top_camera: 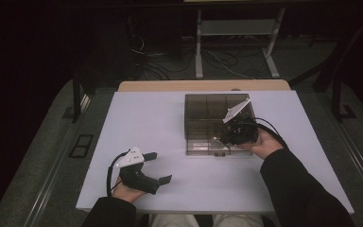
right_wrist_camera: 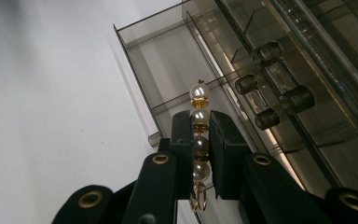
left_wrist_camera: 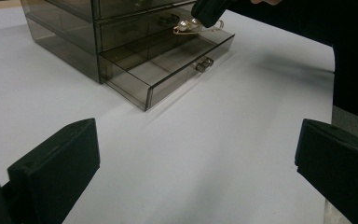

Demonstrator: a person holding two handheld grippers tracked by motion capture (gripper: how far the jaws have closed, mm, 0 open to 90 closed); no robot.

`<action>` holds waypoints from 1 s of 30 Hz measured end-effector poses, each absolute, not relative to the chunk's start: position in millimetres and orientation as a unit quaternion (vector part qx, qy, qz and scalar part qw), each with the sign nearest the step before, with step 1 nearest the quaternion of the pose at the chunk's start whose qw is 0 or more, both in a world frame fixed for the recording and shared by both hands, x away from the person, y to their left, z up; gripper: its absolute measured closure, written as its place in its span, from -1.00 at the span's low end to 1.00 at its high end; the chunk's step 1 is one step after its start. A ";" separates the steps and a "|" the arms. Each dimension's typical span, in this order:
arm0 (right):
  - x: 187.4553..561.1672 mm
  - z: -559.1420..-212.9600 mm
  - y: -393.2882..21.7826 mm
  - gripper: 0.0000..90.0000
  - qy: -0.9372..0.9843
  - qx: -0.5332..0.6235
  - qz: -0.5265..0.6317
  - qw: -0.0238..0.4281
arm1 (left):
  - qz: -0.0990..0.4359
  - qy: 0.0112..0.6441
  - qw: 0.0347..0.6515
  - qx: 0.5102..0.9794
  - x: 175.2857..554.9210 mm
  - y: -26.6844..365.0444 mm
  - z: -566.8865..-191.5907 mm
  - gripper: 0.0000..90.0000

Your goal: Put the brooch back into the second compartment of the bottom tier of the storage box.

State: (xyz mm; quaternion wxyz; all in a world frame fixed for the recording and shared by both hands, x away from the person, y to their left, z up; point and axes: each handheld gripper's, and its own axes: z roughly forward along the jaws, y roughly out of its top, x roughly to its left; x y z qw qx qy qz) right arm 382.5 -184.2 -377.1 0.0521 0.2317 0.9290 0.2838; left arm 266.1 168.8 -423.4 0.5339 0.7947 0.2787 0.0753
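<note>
Here a pearl-and-gold piece (right_wrist_camera: 199, 133), a string of pearls with gold spacers and a ring at its lower end, sits clamped between the jaws of the right gripper (right_wrist_camera: 200, 154); whether it is a bracelet or something else is hard to tell, as the jaws cover its middle. From the left gripper view the pearls (left_wrist_camera: 189, 25) hang over the back of the open bottom drawer (left_wrist_camera: 168, 67), at the tip of the right gripper (left_wrist_camera: 208, 11), which the frame's top edge cuts off. The drawer is pulled out of a smoky clear drawer box (top_camera: 217, 124) on the white table (top_camera: 160, 123); its small handle (left_wrist_camera: 204, 64) faces the person. The high view is dim, so the pearls are too small to make out there under the right gripper (top_camera: 227, 135). The left gripper (top_camera: 158, 168) rests near the table's front edge, well apart from the box, jaws wide apart, nothing between them.
</note>
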 end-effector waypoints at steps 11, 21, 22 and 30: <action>390.0 -387.7 -178.9 0.78 0.926 0.239 0.288 0.052 | 0.075 0.278 0.535 0.794 265.6 168.2 -423.2 -1.00; 394.7 -397.1 -173.6 0.77 0.925 0.245 0.287 0.052 | 0.075 0.277 0.535 0.795 265.5 168.6 -422.8 -1.00; 395.4 -397.7 -173.5 0.77 0.925 0.244 0.285 0.055 | 0.075 0.277 0.534 0.795 265.5 168.6 -422.7 -1.00; 397.4 -402.2 -172.5 0.77 0.926 0.246 0.280 0.055 | 0.075 0.277 0.535 0.795 265.8 168.5 -422.9 -1.00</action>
